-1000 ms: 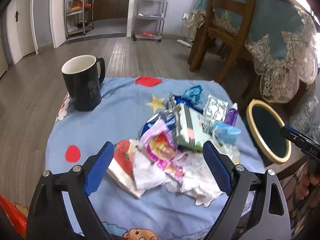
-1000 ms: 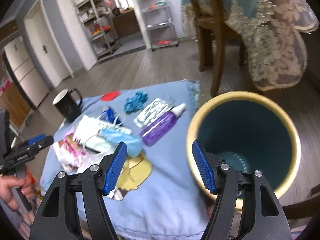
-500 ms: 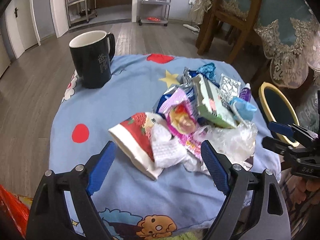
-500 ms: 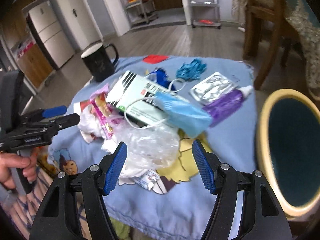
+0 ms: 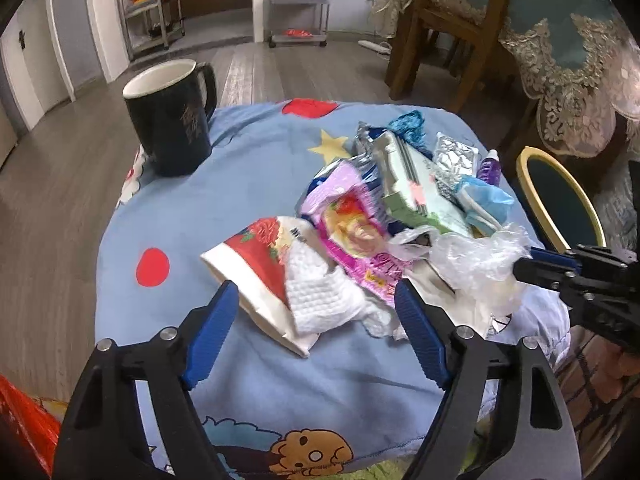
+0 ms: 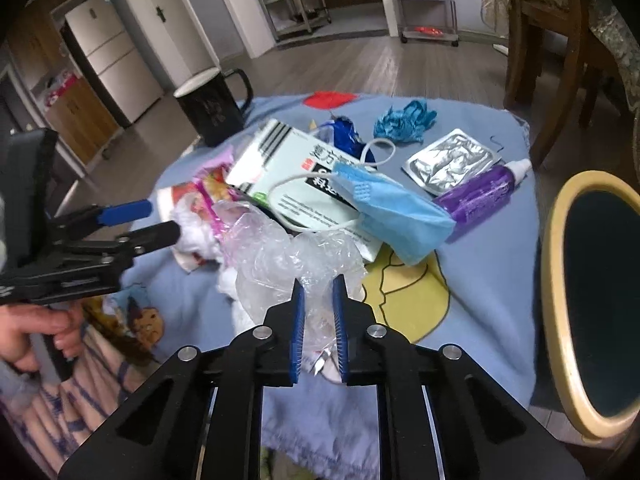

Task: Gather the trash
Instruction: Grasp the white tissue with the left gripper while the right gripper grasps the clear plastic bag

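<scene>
A heap of trash lies on a small table under a blue cartoon cloth (image 5: 240, 200). My right gripper (image 6: 319, 284) is closing, and its pads press on crumpled clear plastic (image 6: 280, 256) at the heap's near edge. Behind the plastic lie a blue face mask (image 6: 396, 216), a white-green medicine box (image 6: 288, 168), a purple bottle (image 6: 476, 196) and a foil blister (image 6: 448, 160). My left gripper (image 5: 316, 292) stands wide, its jaws narrowing, over a red-white paper packet (image 5: 256, 264) and a white tissue (image 5: 320, 300); the pads touch neither. A pink wrapper (image 5: 352, 236) lies just beyond them.
A dark bin with a yellow rim (image 6: 554, 280) stands on the floor right of the table. A black mug (image 5: 168, 120) sits at the cloth's far left. A wooden chair (image 5: 432, 40) and a lace-covered table stand behind. A hand holds the left gripper's handle (image 6: 44, 332).
My right gripper swung from over the bin to the heap, came down and shut on the clear plastic. The left gripper's jaws drew in slightly.
</scene>
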